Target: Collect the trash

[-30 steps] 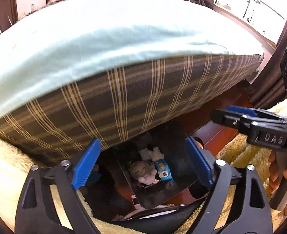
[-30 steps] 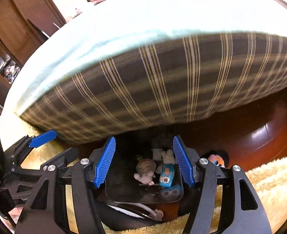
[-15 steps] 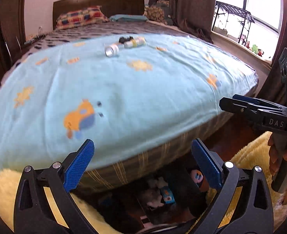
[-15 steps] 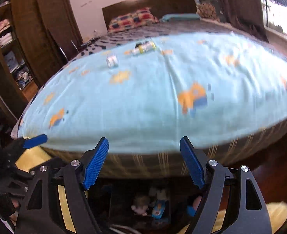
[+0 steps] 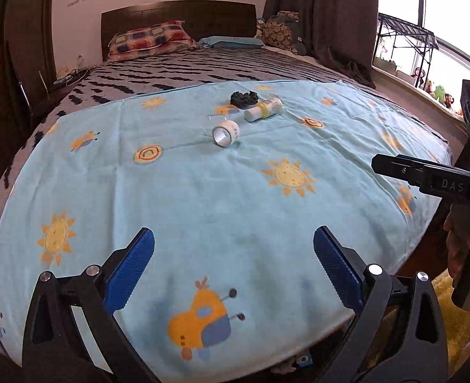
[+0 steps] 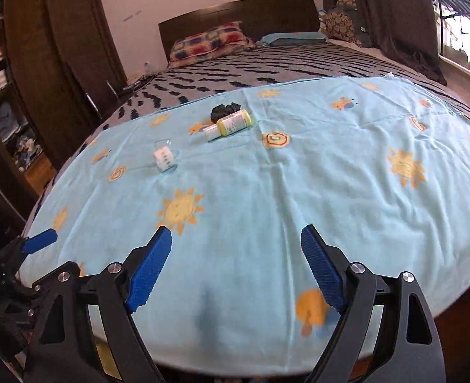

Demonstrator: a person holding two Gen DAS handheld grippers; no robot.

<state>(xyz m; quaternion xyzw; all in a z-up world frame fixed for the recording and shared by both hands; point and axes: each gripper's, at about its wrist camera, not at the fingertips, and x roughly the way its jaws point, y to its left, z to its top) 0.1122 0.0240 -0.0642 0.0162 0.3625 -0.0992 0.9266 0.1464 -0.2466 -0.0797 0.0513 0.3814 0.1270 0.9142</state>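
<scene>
My left gripper stands wide and empty over the near edge of the light-blue blanket. My right gripper is opening, nothing between its pads. Farther out on the bed lies the trash: a tape roll, then a yellow bottle touching a crumpled black wad. Pillows lie farthest.

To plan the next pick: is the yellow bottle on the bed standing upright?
No, the yellow bottle lies on its side on the blue blanket.
</scene>
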